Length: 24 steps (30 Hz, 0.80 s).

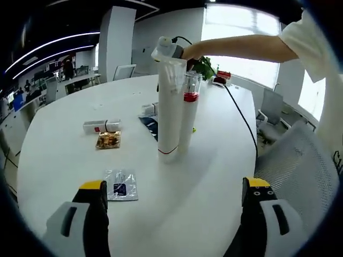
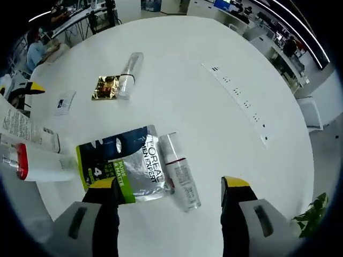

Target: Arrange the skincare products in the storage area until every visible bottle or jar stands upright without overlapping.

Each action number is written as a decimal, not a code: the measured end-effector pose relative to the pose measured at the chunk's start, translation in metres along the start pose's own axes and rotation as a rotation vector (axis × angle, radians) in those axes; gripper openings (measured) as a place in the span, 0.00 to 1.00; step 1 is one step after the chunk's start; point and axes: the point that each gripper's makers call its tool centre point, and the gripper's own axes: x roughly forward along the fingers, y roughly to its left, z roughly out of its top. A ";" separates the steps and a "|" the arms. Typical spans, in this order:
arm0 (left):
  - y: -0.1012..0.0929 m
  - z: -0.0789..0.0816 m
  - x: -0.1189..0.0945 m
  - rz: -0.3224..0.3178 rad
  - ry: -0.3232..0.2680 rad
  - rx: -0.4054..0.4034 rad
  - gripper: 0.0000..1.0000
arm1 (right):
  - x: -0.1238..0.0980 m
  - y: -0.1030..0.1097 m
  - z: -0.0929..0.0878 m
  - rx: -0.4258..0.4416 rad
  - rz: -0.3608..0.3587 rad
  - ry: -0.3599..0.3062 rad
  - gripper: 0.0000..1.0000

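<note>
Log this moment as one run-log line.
left claw: open, idle | right claw: open above lying bottle | tall tubes: upright | L'Oreal pouch: flat

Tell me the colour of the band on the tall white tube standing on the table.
Red, a thin ring near the base of the tube; clearest in the left gripper view.

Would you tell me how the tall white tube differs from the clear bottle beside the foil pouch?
The white tube stands upright; the clear bottle lies on its side. The tube is opaque white; the bottle is see-through with a thin red band. The tube stands against another container; the bottle lies beside the foil pouch. Both rest on the white table.
</note>
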 end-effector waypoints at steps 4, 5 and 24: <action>0.006 -0.001 -0.003 0.013 0.004 -0.010 0.99 | 0.006 -0.003 -0.002 0.004 0.021 0.012 0.71; 0.006 -0.001 -0.003 0.014 0.003 -0.012 0.99 | 0.007 -0.004 -0.002 0.005 0.021 0.013 0.71; 0.012 -0.001 -0.002 0.026 0.006 -0.027 0.99 | 0.021 -0.007 -0.015 -0.010 0.059 0.070 0.49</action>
